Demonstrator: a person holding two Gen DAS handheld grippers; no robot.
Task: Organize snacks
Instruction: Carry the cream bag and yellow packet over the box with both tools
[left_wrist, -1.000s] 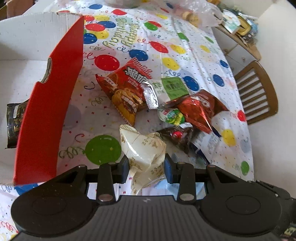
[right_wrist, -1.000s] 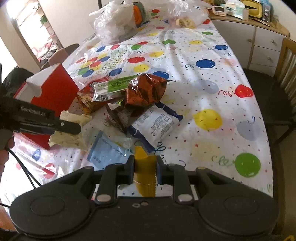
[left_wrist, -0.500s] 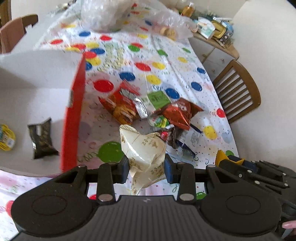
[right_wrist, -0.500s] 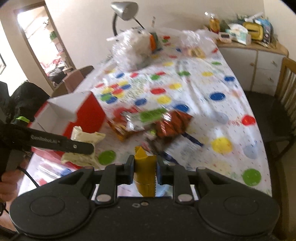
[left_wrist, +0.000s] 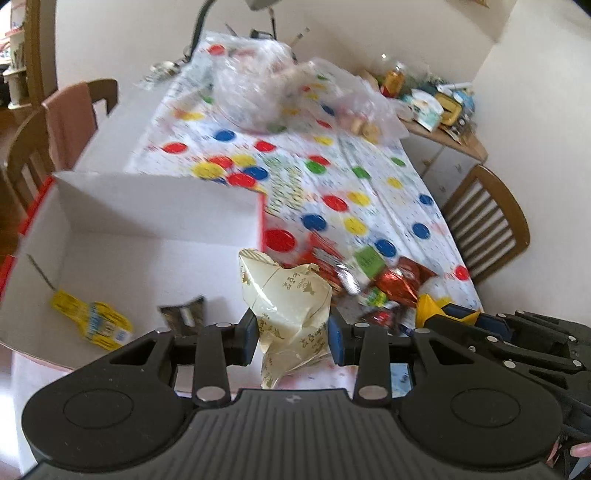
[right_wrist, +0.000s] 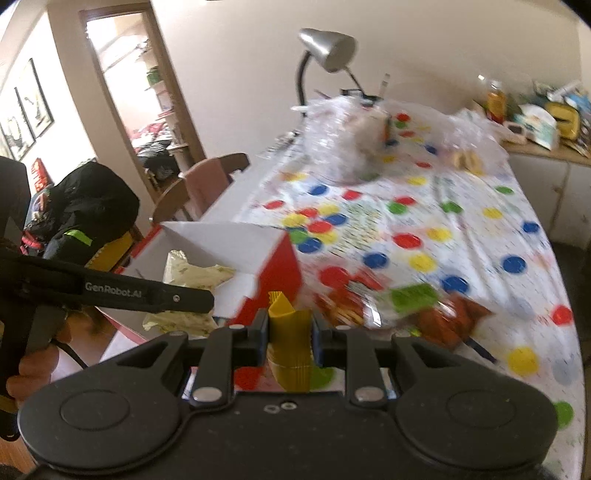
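Snack pile (left_wrist: 373, 280) blurred, pkgs unreadable

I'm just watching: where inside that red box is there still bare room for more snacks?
Most of the white floor of the red cardboard box is bare. Only the yellow packet and dark wrapper lie near its front. The snack pile beside it is crowded.

Polka-dot tablecloth (left_wrist: 373, 177): red box (right_wrist: 284, 266), snack pile (left_wrist: 373, 277), plastic bags (left_wrist: 258, 92).
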